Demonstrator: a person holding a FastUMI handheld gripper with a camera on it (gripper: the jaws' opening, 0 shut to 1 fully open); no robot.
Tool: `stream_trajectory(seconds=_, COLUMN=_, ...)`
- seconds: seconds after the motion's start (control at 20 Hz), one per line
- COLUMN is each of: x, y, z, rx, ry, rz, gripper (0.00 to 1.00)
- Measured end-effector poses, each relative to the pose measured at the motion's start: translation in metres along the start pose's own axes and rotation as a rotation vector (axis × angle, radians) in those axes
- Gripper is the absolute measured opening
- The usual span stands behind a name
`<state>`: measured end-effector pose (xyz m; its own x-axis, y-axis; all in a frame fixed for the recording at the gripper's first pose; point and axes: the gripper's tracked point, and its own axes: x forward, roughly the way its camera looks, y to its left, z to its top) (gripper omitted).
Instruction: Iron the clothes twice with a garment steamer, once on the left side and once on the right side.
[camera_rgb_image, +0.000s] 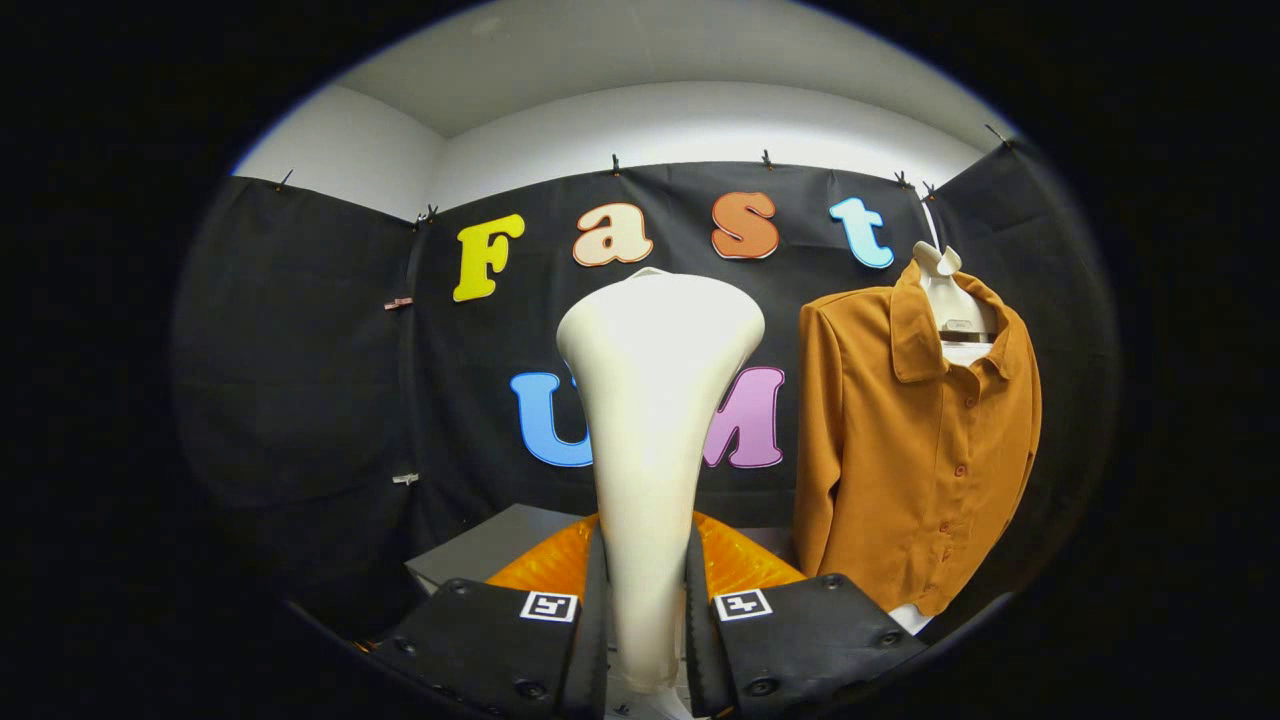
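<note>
A cream-white garment steamer (655, 420) stands upright between my fingers, its narrow handle pinched by both and its wide head rising ahead of me. My gripper (645, 630) is shut on that handle. To the right and beyond the fingers hangs a mustard-orange buttoned shirt (915, 440) on a white hanger (945, 290), its front facing me and apart from the steamer head. The lower end of the steamer is hidden between the fingers.
An orange base (735, 560) sits just behind the steamer handle. A grey box or table corner (490, 545) lies low to the left of it. Black cloth walls close the booth behind and on both sides.
</note>
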<state>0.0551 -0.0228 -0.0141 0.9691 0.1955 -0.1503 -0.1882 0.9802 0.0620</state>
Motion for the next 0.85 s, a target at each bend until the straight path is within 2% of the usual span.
stream_trajectory(seconds=0.35, x=-0.0012, y=-0.0031, z=0.0033, rx=-0.002, ry=-0.007, rz=-0.005, gripper=0.35)
stream_trajectory(seconds=0.85, x=-0.0037, y=0.0020, z=0.0076, rx=-0.012, ry=-0.015, rz=0.034, gripper=0.35)
